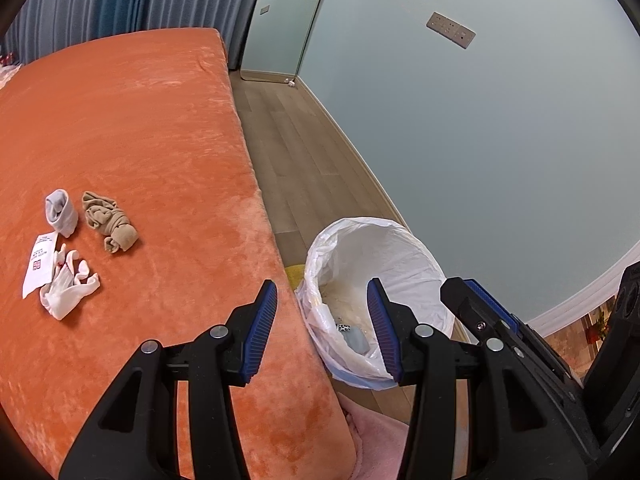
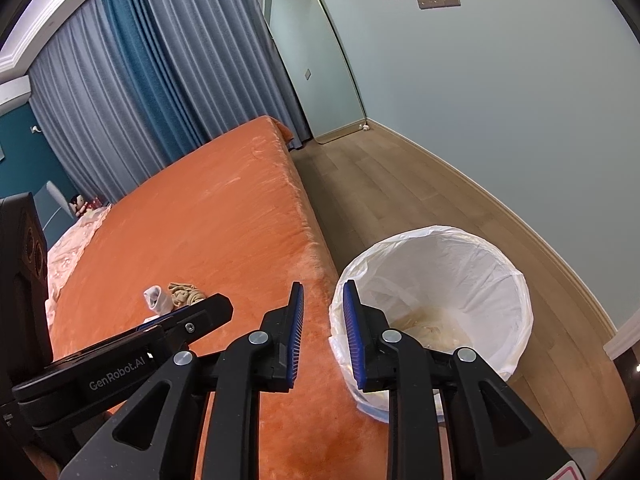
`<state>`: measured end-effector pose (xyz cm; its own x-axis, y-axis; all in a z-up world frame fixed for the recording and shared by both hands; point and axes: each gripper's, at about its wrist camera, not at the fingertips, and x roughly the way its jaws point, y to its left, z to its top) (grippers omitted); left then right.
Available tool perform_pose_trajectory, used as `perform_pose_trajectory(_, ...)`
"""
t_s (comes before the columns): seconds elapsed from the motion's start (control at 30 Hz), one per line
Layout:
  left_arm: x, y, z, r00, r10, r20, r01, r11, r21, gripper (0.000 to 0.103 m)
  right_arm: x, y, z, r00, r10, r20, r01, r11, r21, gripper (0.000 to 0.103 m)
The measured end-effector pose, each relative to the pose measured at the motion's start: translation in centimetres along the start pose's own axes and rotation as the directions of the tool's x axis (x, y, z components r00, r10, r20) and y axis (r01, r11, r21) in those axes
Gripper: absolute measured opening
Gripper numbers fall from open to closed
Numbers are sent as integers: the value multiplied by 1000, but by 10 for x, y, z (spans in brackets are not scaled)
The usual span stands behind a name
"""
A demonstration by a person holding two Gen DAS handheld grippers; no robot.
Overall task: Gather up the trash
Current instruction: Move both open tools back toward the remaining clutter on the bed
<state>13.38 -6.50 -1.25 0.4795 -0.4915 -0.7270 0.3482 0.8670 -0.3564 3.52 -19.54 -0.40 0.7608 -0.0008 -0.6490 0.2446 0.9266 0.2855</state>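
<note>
Evidently paused between picks, with nothing in either claw. Held the left gripper [image 1: 322,292] at lower centre of its view, over the bed [image 1: 140,120] edge, jaws wide apart and empty. Held the right gripper [image 2: 323,286] at lower centre of its own view, just beside the bin [image 2: 440,236] rim, jaws parted by a narrower gap, also empty.

Found the likely trash at lower left of the left view, on the bed cover: a slip [image 1: 40,266] lying flat, with a glove [image 1: 66,292] crumpled against its right edge and partly over it. Could not tell for sure which pieces counted as trash. Placed the bin at lower right, on the floor [image 2: 400,184] close against the bed side, lined with a white bag, a few scraps already at the bottom.

Judged the next move as a swing of the left gripper toward the pile at lower left, then a descent with jaws apart around the glove or the slip. Expected trouble with the slip: thin, flat on plush fabric, little edge to pinch.

Noted a grey sock [image 1: 60,212] and a tan sock [image 1: 110,222] just above the pile, near enough to snag. Saw nothing lying between gripper and pile. Noted curtains [image 2: 160,80] and a mirror [image 2: 312,64] at the top, well apart from the work.
</note>
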Motion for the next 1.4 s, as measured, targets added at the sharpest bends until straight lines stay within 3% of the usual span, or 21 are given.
perform_pose_trajectory(0.1, -5, 8, -1, 1000, 5, 5, -5, 1000, -8, 45, -1, 7, -1, 1000, 3, -1, -3, 1000, -10, 28)
perform_pose_trajectory(0.93, -40, 100, -13, 996, 80, 31, -75, 988, -133, 45, 30, 91, -29, 994, 58, -89, -70, 989, -132, 30)
perform_pose_trajectory(1.4, -58, 191, -45, 982, 187, 4, -179, 948, -264, 55, 61, 151, -69, 981, 80, -174, -116, 972, -206, 44)
